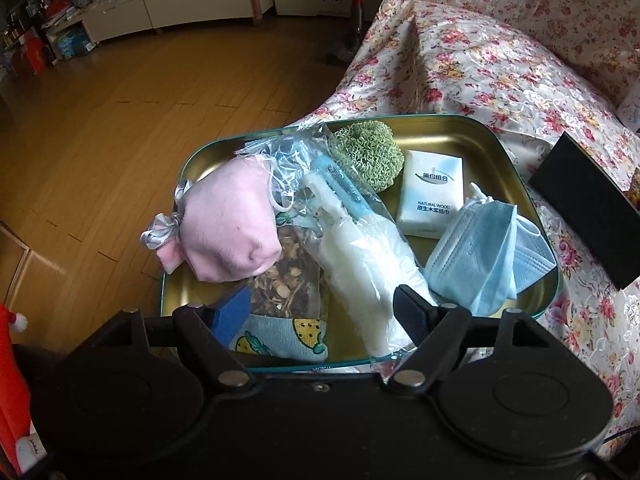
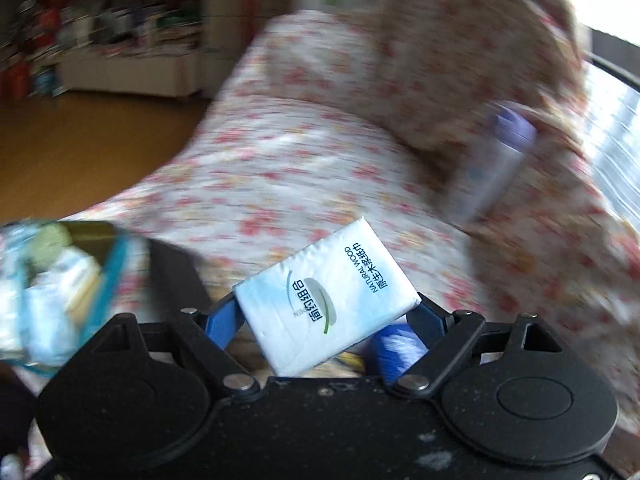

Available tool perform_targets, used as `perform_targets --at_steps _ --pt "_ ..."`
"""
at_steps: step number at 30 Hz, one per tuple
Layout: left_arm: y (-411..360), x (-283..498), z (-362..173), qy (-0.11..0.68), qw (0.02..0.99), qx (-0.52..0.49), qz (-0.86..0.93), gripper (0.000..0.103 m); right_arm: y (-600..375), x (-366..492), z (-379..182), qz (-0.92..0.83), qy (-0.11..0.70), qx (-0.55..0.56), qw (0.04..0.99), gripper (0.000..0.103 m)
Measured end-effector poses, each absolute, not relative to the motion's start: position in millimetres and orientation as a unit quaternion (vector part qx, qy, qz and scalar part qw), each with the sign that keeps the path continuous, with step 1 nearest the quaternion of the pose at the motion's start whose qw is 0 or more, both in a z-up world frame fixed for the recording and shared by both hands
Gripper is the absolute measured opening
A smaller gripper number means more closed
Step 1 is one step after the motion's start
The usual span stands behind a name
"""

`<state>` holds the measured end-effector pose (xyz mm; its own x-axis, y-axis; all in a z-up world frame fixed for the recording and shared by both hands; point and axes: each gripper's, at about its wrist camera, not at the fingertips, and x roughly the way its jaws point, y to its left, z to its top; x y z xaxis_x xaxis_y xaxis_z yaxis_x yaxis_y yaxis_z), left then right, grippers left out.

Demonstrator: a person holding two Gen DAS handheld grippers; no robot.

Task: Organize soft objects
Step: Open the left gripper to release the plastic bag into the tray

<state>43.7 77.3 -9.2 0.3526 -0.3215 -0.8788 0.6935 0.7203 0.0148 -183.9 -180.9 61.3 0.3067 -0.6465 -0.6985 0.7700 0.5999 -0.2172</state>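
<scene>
Left wrist view: a metal tray (image 1: 472, 128) sat at the edge of a flowered sofa cover (image 1: 500, 64), wood floor (image 1: 120, 120) open beyond its far rim. Inside lay a pink pouch (image 1: 230, 226), a green sponge (image 1: 370, 152), a tissue pack (image 1: 432, 194), blue face masks (image 1: 484, 252) and a plastic bag (image 1: 360, 240). The left gripper (image 1: 324, 304) stood half open above the bag, clamping nothing; its body hid the tray's near rim.

Right wrist view: heavily blurred. The right gripper (image 2: 326, 314) held a second tissue pack (image 2: 328, 296) between its fingers, over the cover (image 2: 280, 180). The tray (image 2: 100, 236) was cut off at the left.
</scene>
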Motion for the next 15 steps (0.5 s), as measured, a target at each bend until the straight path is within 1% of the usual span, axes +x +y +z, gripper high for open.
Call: perform_targets --at_steps 2,3,4,7,10,13,15 --pt "76.9 42.2 -13.1 0.467 0.8 0.199 -0.319 0.077 -168.5 -157.0 60.7 -0.403 0.402 0.076 0.818 0.087" --pt "76.5 42.0 -14.1 0.466 0.801 0.199 -0.32 0.082 -163.4 -144.1 59.8 -0.385 0.407 0.079 0.824 0.087" --pt "76.7 41.8 -13.7 0.463 0.803 0.197 -0.321 0.082 -159.3 -131.8 58.6 -0.368 0.414 0.083 0.829 0.087" --pt "77.2 44.3 -15.2 0.465 0.803 0.191 -0.321 0.083 -149.3 -91.0 50.3 -0.316 0.436 0.101 0.836 0.087" --pt "75.9 45.7 -16.9 0.467 0.803 0.188 -0.319 0.083 -139.0 -55.9 39.2 -0.294 0.452 0.09 0.837 0.087" --pt "71.0 41.5 -18.2 0.462 0.801 0.203 -0.322 0.083 -133.6 -26.1 28.6 -0.27 0.466 0.09 0.838 0.087" --pt "66.7 39.0 -19.9 0.46 0.797 0.216 -0.326 0.084 -136.4 -12.9 21.2 -0.262 0.477 0.101 0.833 0.089"
